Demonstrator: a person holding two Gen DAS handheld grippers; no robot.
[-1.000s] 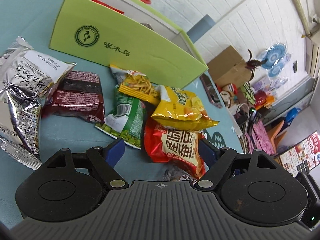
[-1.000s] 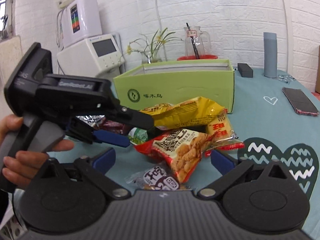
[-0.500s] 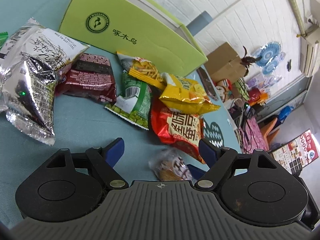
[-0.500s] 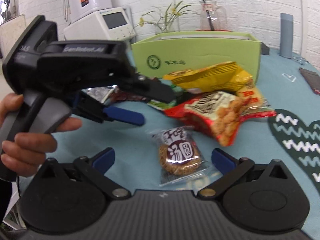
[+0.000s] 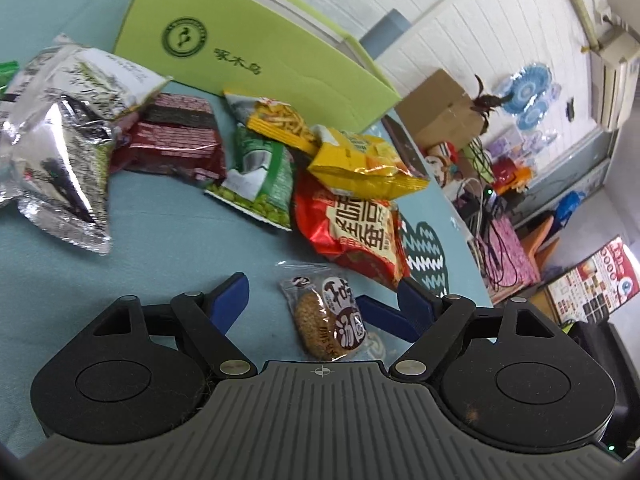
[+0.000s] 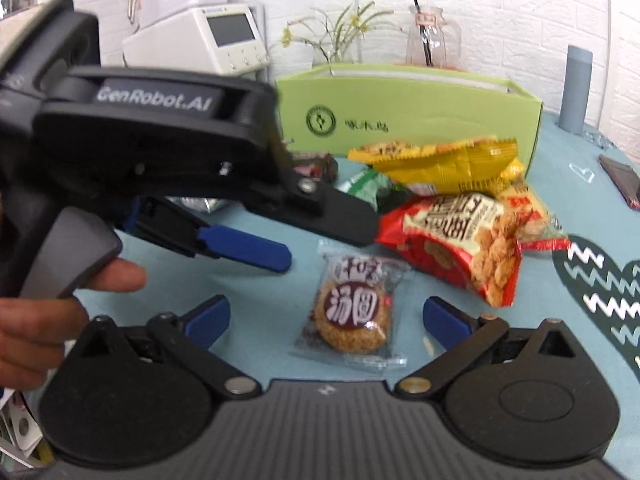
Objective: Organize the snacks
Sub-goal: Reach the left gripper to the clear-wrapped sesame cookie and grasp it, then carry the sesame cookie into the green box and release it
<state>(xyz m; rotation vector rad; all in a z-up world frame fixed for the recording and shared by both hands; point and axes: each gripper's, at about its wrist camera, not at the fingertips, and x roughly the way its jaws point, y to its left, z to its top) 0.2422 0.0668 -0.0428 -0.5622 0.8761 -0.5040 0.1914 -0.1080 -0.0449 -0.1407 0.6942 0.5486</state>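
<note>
A clear-wrapped round sesame cake (image 5: pixel 326 318) lies flat on the teal tablecloth between the open fingers of my left gripper (image 5: pixel 324 300). It also lies between the open fingers of my right gripper (image 6: pixel 326 314), shown in the right wrist view (image 6: pixel 352 314). Neither gripper holds it. Beyond it lie a red snack bag (image 5: pixel 356 232), a yellow chip bag (image 5: pixel 360 164), a green pea bag (image 5: pixel 260 176), a dark red packet (image 5: pixel 172 140) and a silver bag (image 5: pixel 64 132). The green cardboard box (image 6: pixel 404 116) stands open behind them. The left gripper (image 6: pixel 312 236) shows in the right wrist view, above the table.
A phone (image 6: pixel 620 180) lies at the right of the table, and a grey cylinder (image 6: pixel 576 88) stands behind it. A glass jug (image 6: pixel 428 36) and a plant (image 6: pixel 340 32) stand behind the box. A white appliance (image 6: pixel 208 36) is at the back left.
Both grippers have drawn back toward me and lowered. The sesame cake, first half hidden at the frame's bottom edge, now lies in full view between both pairs of fingers.
</note>
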